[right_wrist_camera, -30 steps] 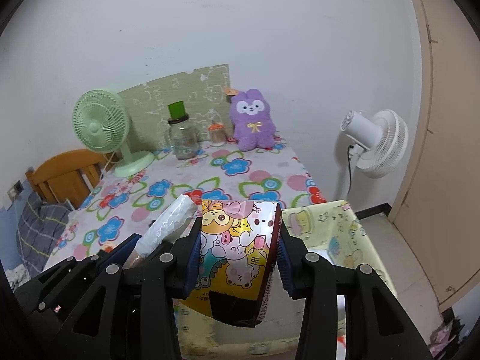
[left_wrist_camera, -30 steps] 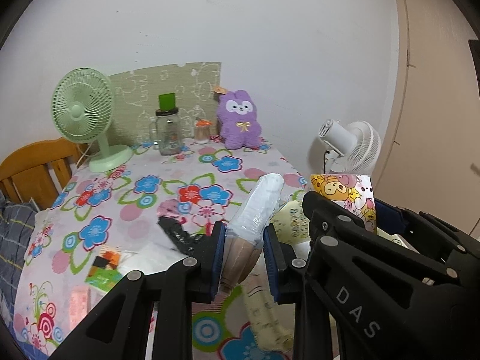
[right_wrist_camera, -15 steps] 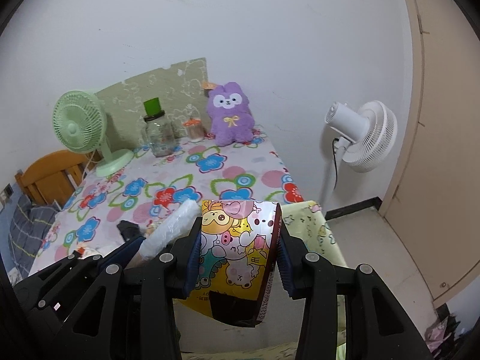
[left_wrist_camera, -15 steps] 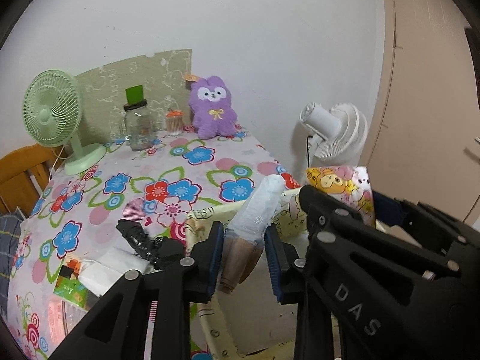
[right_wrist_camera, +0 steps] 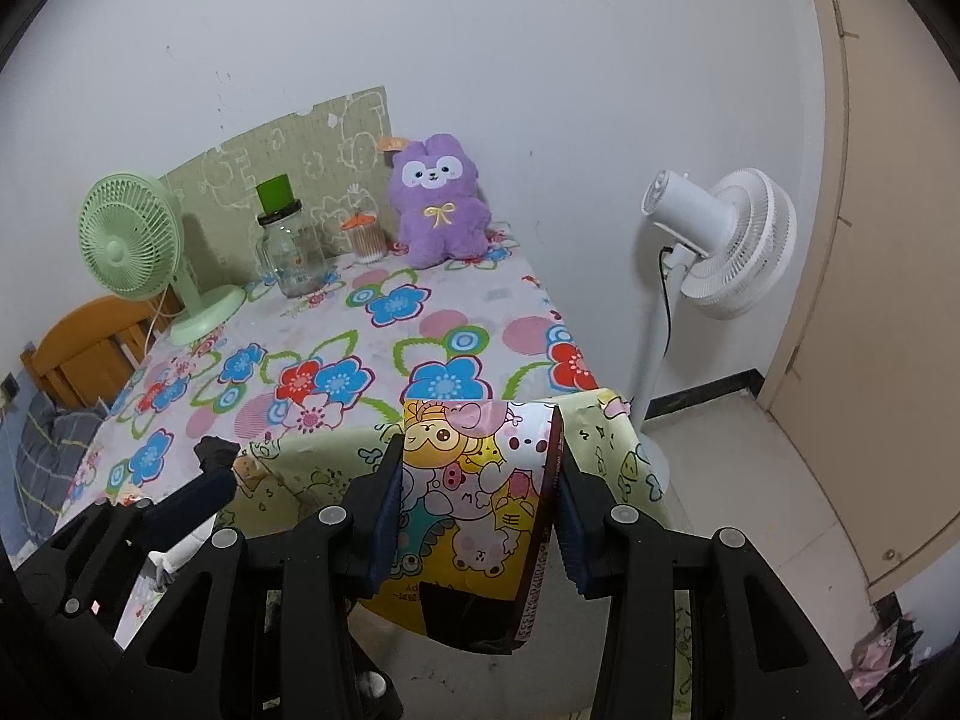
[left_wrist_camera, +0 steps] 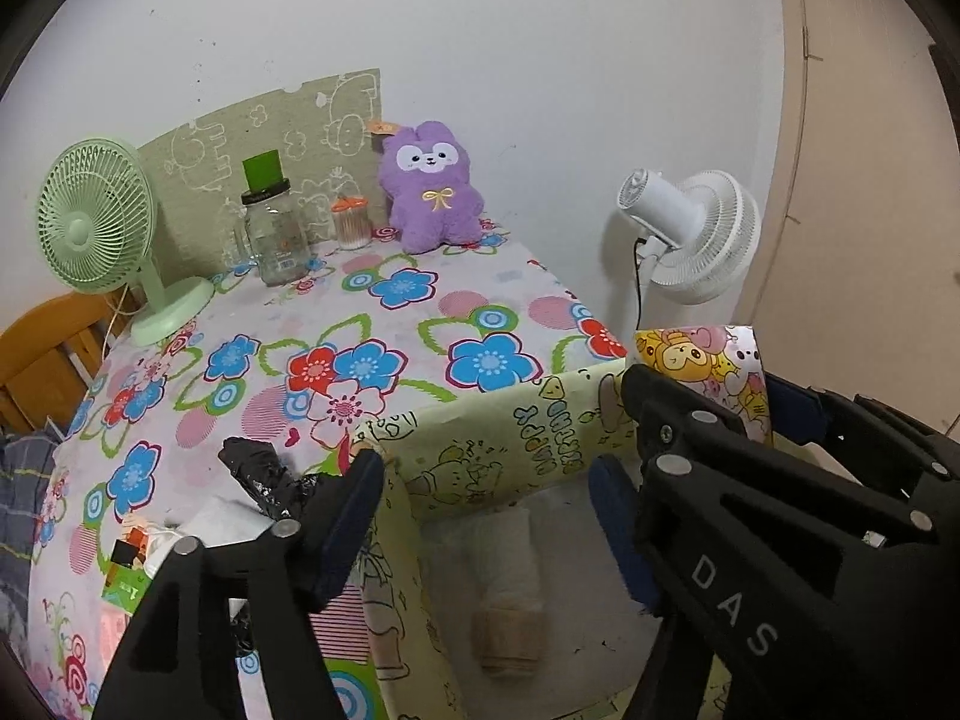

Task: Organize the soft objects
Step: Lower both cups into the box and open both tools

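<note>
My left gripper (left_wrist_camera: 486,516) hangs over a pale yellow cartoon-print bin (left_wrist_camera: 480,438) at the table's corner. Its jaws are opening and nothing is between them. A long white soft packet (left_wrist_camera: 510,576) lies on the bin's floor below. My right gripper (right_wrist_camera: 477,468) is shut on a colourful cartoon-animal packet (right_wrist_camera: 480,492), held above the same bin (right_wrist_camera: 312,450); that packet (left_wrist_camera: 702,366) also shows at the right of the left wrist view. A purple plush bunny (left_wrist_camera: 432,192) sits upright against the wall at the back of the table.
The flowered tablecloth (left_wrist_camera: 360,312) carries a green desk fan (left_wrist_camera: 96,210), a glass jar with a green lid (left_wrist_camera: 273,234), a small orange-lidded pot (left_wrist_camera: 351,225), a crumpled black bag (left_wrist_camera: 258,474) and small packets (left_wrist_camera: 129,558). A white floor fan (right_wrist_camera: 720,240) stands right; a wooden chair (right_wrist_camera: 78,354) left.
The left jaws have opened and the white packet has dropped from them into the yellow bin. Both grippers shifted right, off the table and over the bin. The right grip is unchanged.
</note>
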Tool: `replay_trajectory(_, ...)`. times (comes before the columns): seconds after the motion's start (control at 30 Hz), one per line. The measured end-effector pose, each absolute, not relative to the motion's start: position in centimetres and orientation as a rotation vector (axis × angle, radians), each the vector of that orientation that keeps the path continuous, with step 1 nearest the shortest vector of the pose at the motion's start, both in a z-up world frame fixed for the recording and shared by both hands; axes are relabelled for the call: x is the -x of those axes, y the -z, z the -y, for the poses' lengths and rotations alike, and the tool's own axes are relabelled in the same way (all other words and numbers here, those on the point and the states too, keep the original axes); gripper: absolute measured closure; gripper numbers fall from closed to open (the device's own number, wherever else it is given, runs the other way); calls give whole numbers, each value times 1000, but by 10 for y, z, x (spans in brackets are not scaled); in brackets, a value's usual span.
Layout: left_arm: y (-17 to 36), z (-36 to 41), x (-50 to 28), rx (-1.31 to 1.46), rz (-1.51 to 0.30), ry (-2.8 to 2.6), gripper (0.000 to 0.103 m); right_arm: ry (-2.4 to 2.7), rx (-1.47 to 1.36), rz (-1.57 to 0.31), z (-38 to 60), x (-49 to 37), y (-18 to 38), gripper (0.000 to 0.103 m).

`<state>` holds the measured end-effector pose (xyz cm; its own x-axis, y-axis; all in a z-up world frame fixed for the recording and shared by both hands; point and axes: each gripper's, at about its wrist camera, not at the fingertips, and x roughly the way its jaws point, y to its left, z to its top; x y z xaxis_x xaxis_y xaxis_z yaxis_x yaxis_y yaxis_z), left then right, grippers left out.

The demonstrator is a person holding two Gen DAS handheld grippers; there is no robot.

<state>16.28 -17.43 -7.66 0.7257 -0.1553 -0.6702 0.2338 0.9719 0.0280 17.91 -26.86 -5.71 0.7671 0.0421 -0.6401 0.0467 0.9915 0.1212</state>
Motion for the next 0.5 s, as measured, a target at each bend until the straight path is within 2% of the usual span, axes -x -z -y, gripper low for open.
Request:
replay_trajectory(0.2,77,171,-166,-98,-753,221,14,-3,-137,-724,269,-185,58,50)
replay_trajectory(0.37,76,171,-163,-99,-747,237,7,-3,-133,-719,266,-182,57,28)
replay_trajectory(0.5,74,170,-160,-101,-748,236,5,2,-120,-696,264,-175,52,23)
